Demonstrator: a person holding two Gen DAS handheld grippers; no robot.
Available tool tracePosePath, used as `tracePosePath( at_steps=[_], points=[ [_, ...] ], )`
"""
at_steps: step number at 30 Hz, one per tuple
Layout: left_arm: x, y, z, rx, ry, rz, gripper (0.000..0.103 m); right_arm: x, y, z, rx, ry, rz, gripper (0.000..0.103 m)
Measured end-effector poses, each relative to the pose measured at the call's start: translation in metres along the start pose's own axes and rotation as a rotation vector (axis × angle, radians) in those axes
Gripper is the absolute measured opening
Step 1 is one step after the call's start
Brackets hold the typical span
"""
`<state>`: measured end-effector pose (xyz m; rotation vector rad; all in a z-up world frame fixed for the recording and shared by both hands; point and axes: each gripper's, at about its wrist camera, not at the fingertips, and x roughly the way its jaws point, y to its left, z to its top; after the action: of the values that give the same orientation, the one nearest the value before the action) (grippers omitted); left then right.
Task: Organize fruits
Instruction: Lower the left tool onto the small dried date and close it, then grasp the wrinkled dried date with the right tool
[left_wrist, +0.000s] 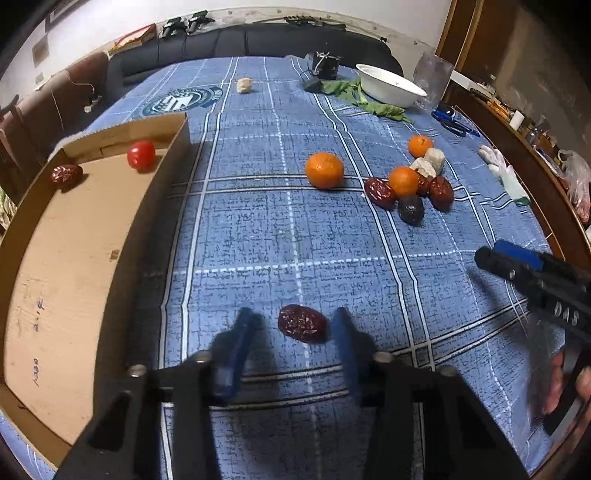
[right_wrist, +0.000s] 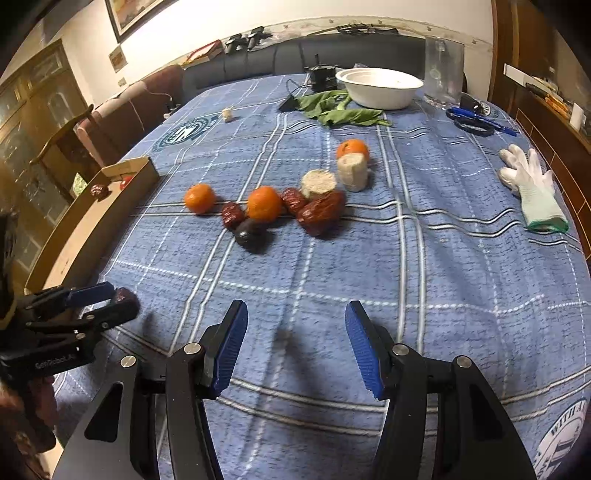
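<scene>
A wrinkled red date (left_wrist: 302, 324) lies on the blue plaid cloth between the fingers of my left gripper (left_wrist: 293, 314). The jaws stand a little wider than the date, with a gap showing on its left side. To the left is an open cardboard box (left_wrist: 74, 266) holding a small red fruit (left_wrist: 141, 155) and another date (left_wrist: 66, 175). Farther off sits a cluster of oranges (right_wrist: 264, 204), dates (right_wrist: 320, 214), a dark fruit (right_wrist: 250, 232) and pale cylinder pieces (right_wrist: 352, 172). My right gripper (right_wrist: 295, 306) hovers open over bare cloth with nothing between its fingers.
A white bowl (right_wrist: 380, 88) and green leaves (right_wrist: 340, 110) sit at the far end. A white glove (right_wrist: 532, 192) and blue-handled tools (right_wrist: 476, 122) lie on the right. A lone orange (left_wrist: 324, 170) rests mid-table. A dark sofa runs behind the table.
</scene>
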<state>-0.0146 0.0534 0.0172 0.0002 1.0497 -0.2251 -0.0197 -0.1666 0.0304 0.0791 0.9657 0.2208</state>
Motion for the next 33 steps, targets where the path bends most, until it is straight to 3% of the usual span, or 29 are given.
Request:
tracePosePath(
  at_steps=[1,13,16,17,18,24,33],
  points=[
    [0.000,0.000,0.000,-0.004,0.002,-0.011,0.030,0.001,-0.003,0.002,0.001,-0.001,-0.004,0.055],
    [0.000,0.000,0.001,-0.047,0.002,-0.019,0.030,0.043,-0.020,0.053,-0.018,0.008,0.046,0.055],
    [0.000,0.001,0.000,-0.054,0.000,-0.024,0.030,0.057,-0.019,0.060,-0.033,0.027,0.053,0.048],
    [0.000,0.002,0.000,-0.058,-0.002,-0.031,0.030,0.059,-0.016,0.061,-0.055,0.018,0.040,0.041],
    [0.000,0.003,0.000,-0.060,-0.004,-0.041,0.030,0.060,-0.015,0.061,-0.073,0.019,0.028,0.036],
    [-0.002,0.005,0.001,-0.068,-0.012,-0.102,0.030,0.053,-0.015,0.053,-0.105,0.003,-0.021,0.035],
    [-0.011,-0.013,0.008,0.019,-0.016,-0.162,0.030,-0.001,-0.010,0.016,-0.082,-0.045,-0.029,0.035]
  ],
)
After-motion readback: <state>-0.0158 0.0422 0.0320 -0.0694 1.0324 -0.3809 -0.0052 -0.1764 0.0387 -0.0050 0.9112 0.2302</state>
